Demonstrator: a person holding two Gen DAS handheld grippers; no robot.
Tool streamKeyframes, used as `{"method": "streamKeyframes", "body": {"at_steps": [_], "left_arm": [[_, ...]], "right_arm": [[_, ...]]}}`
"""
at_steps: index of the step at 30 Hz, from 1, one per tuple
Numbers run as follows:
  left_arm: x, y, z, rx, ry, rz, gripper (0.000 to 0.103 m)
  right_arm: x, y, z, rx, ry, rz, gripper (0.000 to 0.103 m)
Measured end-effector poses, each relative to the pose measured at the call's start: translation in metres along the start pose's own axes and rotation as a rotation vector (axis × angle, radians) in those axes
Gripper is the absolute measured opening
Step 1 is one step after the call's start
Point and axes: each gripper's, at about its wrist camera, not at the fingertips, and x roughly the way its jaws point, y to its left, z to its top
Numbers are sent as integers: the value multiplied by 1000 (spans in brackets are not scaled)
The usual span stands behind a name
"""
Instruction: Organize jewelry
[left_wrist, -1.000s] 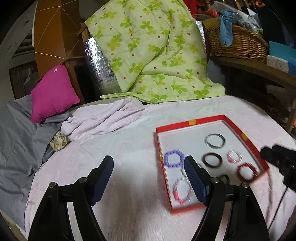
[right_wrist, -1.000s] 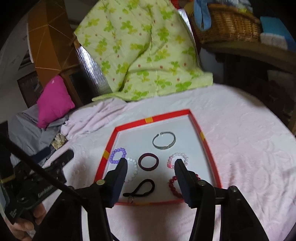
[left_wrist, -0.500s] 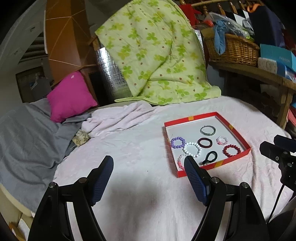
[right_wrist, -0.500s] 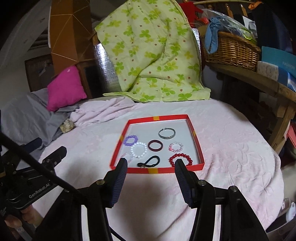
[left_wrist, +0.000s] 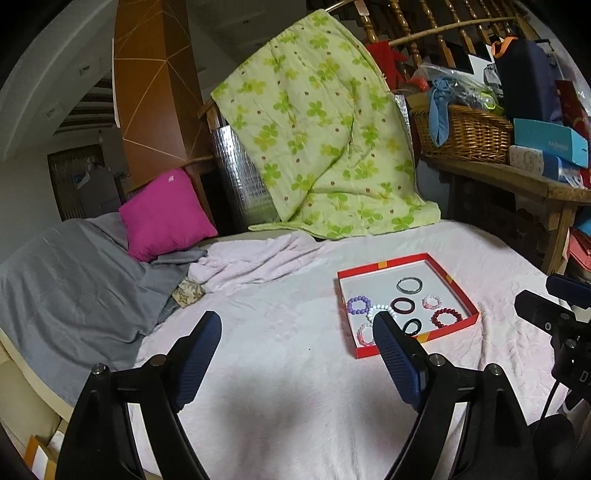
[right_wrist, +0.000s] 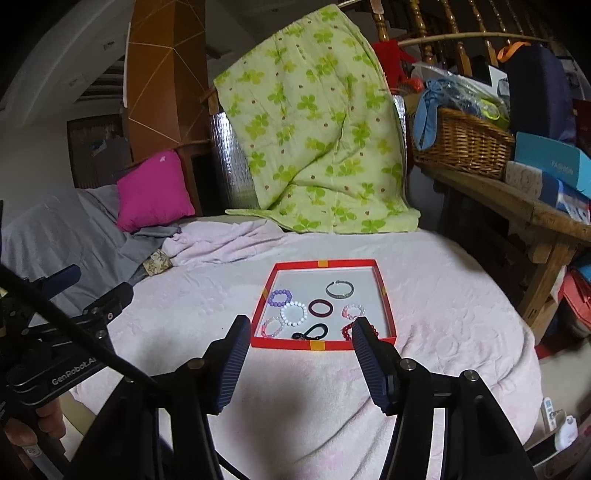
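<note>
Seven bracelets lying inside red tray on pink blanket. Left gripper spread wide, nothing between its blue pads, jaws just opening further. Right gripper likewise spread and empty, also just opening, hovering near tray's front edge.

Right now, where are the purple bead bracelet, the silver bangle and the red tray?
purple bead bracelet (right_wrist: 281, 297): right wrist view, beads.
silver bangle (right_wrist: 339, 289): right wrist view, band.
red tray (right_wrist: 321, 345): right wrist view, near rim.

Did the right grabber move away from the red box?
Yes. The right gripper has pulled back and up: the red box that reached between its fingers a second ago now looks smaller and lies beyond the fingertips. Its open jaws hold nothing.
</note>
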Motion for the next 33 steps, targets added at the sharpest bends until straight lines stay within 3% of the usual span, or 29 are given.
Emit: {"method": "streamKeyframes", "body": {"at_steps": [17,33], "left_arm": [[-36,9,9,-29,-31,10,86],[-44,8,8,-39,-35,18,86]], "right_arm": [[-27,10,3,-14,-28,13,62],[-32,16,0,-12,-21,24,63]]}}
